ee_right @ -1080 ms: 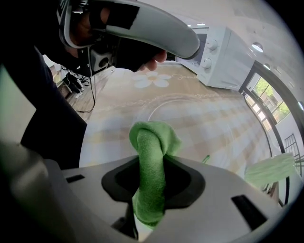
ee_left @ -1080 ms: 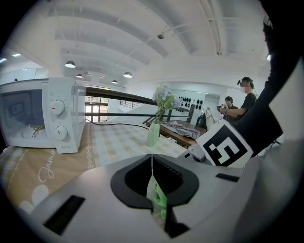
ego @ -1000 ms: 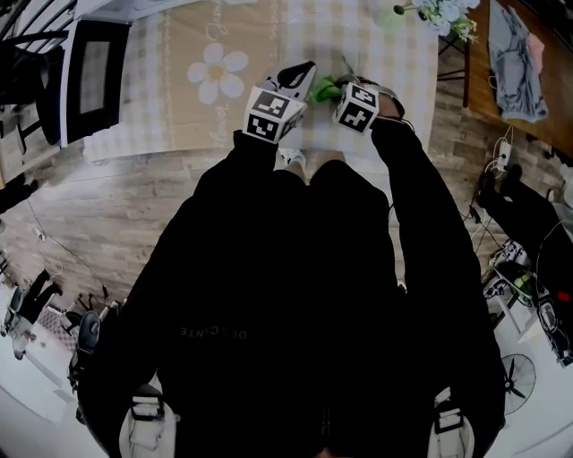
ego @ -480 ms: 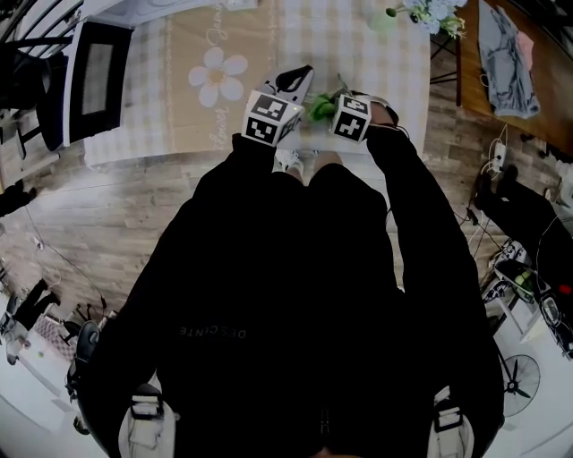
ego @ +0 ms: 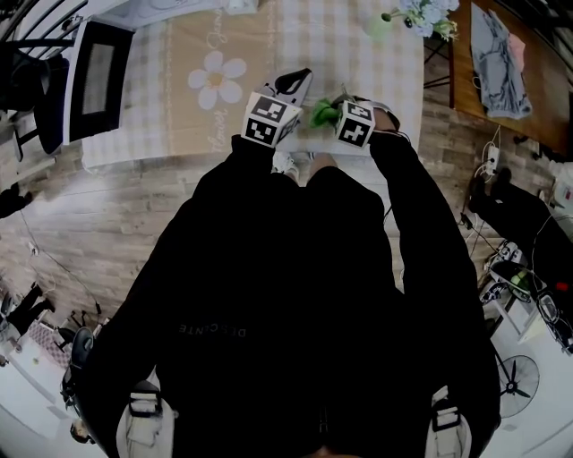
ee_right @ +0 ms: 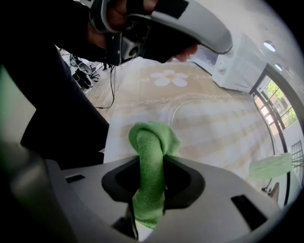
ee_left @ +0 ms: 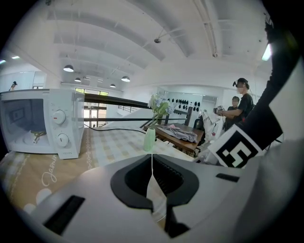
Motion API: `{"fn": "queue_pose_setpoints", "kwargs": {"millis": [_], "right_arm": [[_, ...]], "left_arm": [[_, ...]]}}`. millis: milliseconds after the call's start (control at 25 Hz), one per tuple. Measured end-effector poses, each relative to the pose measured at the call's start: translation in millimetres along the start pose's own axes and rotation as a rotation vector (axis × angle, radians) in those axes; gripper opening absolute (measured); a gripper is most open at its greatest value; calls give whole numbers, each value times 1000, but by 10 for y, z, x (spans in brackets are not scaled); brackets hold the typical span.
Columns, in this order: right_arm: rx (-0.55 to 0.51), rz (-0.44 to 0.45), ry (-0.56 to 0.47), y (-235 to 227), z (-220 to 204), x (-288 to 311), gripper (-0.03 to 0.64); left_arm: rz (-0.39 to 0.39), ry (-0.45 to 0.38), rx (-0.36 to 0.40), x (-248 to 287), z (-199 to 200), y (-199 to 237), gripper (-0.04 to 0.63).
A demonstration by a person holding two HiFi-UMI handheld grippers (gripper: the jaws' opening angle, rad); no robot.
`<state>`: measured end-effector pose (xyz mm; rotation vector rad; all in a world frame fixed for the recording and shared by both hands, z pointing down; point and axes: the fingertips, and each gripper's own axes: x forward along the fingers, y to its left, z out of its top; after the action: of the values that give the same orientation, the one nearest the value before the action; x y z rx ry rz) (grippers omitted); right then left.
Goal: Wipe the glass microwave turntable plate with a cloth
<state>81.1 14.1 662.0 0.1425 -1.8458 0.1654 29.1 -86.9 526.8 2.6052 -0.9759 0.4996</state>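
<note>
The clear glass turntable plate (ee_right: 176, 105) shows as a faint curved rim over the checked tablecloth. It runs edge-on between the jaws of my left gripper (ee_left: 152, 161), which is shut on its rim. In the right gripper view that left gripper (ee_right: 156, 23) hangs above the plate. My right gripper (ee_right: 151, 156) is shut on a bunched green cloth (ee_right: 149, 142), whose top sticks out in front of the jaws, close to the plate. In the head view both grippers (ego: 300, 80) (ego: 333, 112) are side by side over the table's near edge, with the cloth (ego: 322, 112) between them.
A white microwave (ee_left: 42, 121) (ego: 94, 76) stands at the table's left. A pale green vase of flowers (ee_left: 150, 137) (ego: 380, 25) is at the far right. A daisy-print mat (ego: 215, 72) covers the left half. People stand behind a wooden table (ee_left: 178, 135).
The right gripper with the cloth has shifted slightly nearer to me. The left gripper has hardly moved and keeps its hold on the plate.
</note>
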Motion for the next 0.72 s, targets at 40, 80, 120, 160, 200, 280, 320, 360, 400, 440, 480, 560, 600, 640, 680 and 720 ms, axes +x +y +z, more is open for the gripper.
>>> {"fn": "queue_pose_setpoints", "kwargs": {"millis": [40, 80, 120, 160, 200, 280, 320, 360, 400, 440, 480, 560, 600, 640, 680, 720], "right_arm": [[8, -29, -13, -107, 11, -58, 126], [17, -58, -24, -223, 17, -116, 127], [27, -86, -32, -342, 14, -171, 127], [36, -112, -38, -463, 5, -223, 126], [44, -138, -43, -586, -8, -272, 127], [53, -195, -48, -842, -30, -364, 127], [57, -223, -50, -963, -33, -411, 127], [61, -249, -54, -1077, -32, -459, 129], [66, -274, -58, -1189, -30, -503, 129], [71, -299, -62, -1300, -26, -545, 129], [75, -324, -66, -1412, -22, -583, 129], [79, -366, -75, -1623, -13, -631, 129], [80, -385, -79, -1719, -9, -642, 129], [79, -399, -81, -1806, -7, -648, 129], [77, -410, -81, -1882, -3, -648, 129], [73, -416, -80, -1947, 6, -643, 129]], "left_arm": [[1, -2, 1, 3, 14, 10, 21], [1, -7, 1, 10, 33, 18, 21], [1, -10, 1, 21, 53, 24, 21], [2, -12, 2, 37, 70, 28, 21], [2, -12, 4, 55, 86, 32, 21], [5, -15, 9, 95, 124, 47, 21], [8, -17, 10, 112, 147, 59, 21], [11, -20, 9, 129, 173, 72, 21], [15, -23, 8, 148, 201, 86, 21], [18, -27, 7, 172, 232, 100, 21], [22, -29, 7, 199, 266, 115, 21], [28, -33, 6, 264, 332, 146, 21], [31, -35, 6, 297, 362, 162, 21], [34, -36, 5, 330, 389, 180, 21], [37, -36, 5, 360, 414, 199, 21], [40, -36, 4, 389, 435, 218, 21]]}}
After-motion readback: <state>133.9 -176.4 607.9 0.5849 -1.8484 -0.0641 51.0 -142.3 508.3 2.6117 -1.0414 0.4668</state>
